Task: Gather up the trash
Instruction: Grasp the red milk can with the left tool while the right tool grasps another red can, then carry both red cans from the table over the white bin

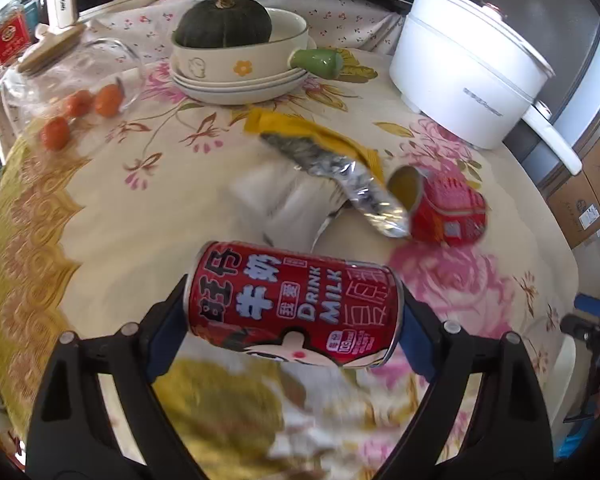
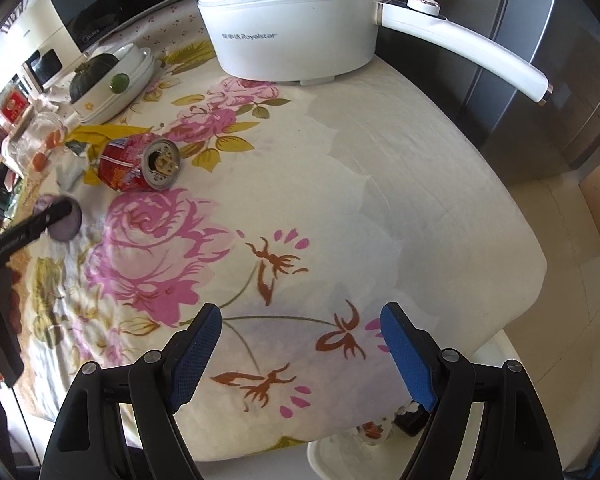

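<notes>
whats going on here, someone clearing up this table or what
A person is collecting trash off a flowered tablecloth with a claw in each hand. The left claw has a red milk can lying sideways between its pads, apparently gripped end to end. The right claw hangs open over bare cloth, holding nothing. Still on the table: a crushed red can, a torn foil-lined yellow wrapper and crumpled tissue.

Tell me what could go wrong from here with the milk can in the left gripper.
1. The milk can lies crosswise in the left gripper, held by its ends; it could slip out.
2. The crushed red can, the foil wrapper and the tissue overlap, so grabbing one may drag the others.
3. The crushed can lies on its side, so it might roll when nudged.
</notes>
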